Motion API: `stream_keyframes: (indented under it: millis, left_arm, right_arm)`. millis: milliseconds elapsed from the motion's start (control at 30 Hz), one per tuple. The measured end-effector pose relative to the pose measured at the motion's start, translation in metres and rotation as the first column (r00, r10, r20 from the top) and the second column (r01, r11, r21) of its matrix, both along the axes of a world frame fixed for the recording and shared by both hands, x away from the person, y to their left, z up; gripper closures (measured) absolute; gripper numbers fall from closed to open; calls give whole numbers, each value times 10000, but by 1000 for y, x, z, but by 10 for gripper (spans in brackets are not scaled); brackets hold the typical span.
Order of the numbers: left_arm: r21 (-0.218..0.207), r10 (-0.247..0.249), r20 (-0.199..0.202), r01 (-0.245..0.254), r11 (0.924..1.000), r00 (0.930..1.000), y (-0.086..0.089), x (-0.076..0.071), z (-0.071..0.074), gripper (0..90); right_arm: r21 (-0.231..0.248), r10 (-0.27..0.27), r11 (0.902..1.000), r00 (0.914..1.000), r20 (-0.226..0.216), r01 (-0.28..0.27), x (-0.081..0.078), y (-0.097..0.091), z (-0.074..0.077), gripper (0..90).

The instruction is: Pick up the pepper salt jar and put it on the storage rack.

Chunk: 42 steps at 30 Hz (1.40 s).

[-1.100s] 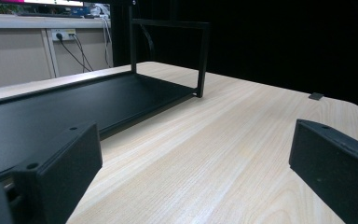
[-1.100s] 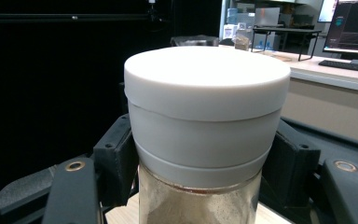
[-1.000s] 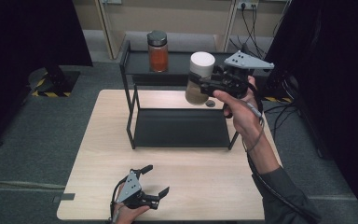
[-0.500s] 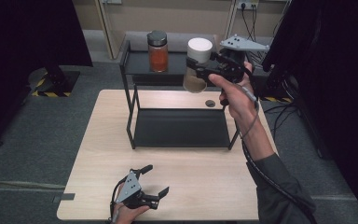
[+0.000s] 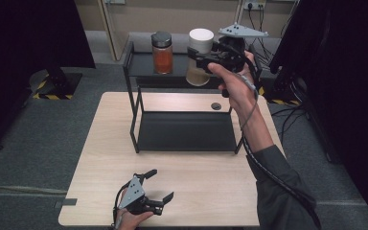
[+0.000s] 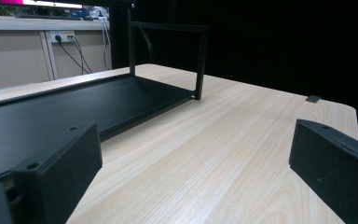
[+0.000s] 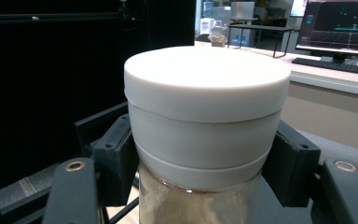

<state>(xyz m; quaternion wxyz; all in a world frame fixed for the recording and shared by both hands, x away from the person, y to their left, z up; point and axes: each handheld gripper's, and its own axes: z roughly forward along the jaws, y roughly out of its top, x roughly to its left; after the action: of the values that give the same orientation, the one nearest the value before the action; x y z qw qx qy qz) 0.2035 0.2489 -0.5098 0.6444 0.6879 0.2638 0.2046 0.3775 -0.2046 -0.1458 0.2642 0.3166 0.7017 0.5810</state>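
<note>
A clear jar with a white lid (image 5: pixel 200 57) (image 7: pixel 205 121), filled with tan powder, hangs over the right part of the black rack's top shelf (image 5: pixel 143 64). My right gripper (image 5: pixel 202 56) (image 7: pixel 200 154) is shut on it just below the lid, both jaws pressed to its sides. A second jar with a dark lid and orange-red contents (image 5: pixel 162 52) stands upright on that top shelf, to the left. Near the table's front edge my left gripper (image 5: pixel 159 186) (image 6: pixel 191 172) rests open with nothing between its jaws, facing the rack's lower shelf (image 6: pixel 51 116).
The black two-level rack (image 5: pixel 187 132) stands at the back middle of the light wooden table (image 5: pixel 100 158). A small dark round grommet (image 5: pixel 215 106) sits in the table behind the rack. Cables and wall sockets lie beyond the table.
My right gripper has carried the white-lidded jar up and away from me, from above the table to the level of the top shelf beside the orange jar. The left gripper has stayed still.
</note>
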Motion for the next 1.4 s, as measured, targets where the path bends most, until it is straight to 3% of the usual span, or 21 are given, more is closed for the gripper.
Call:
stream_keyframes:
  millis: [667,1400]
  left_arm:
    - [-12,-89,37,89,10000,10000,-1,-1,0,18]
    - [-24,-102,43,102,9999,9999,-1,-1,0,18]
  right_arm:
    - [-274,-1163,9928,9932,27,1163,26,26,7,354]
    - [-266,-1726,9847,9850,-66,1724,43,38,-8,354]
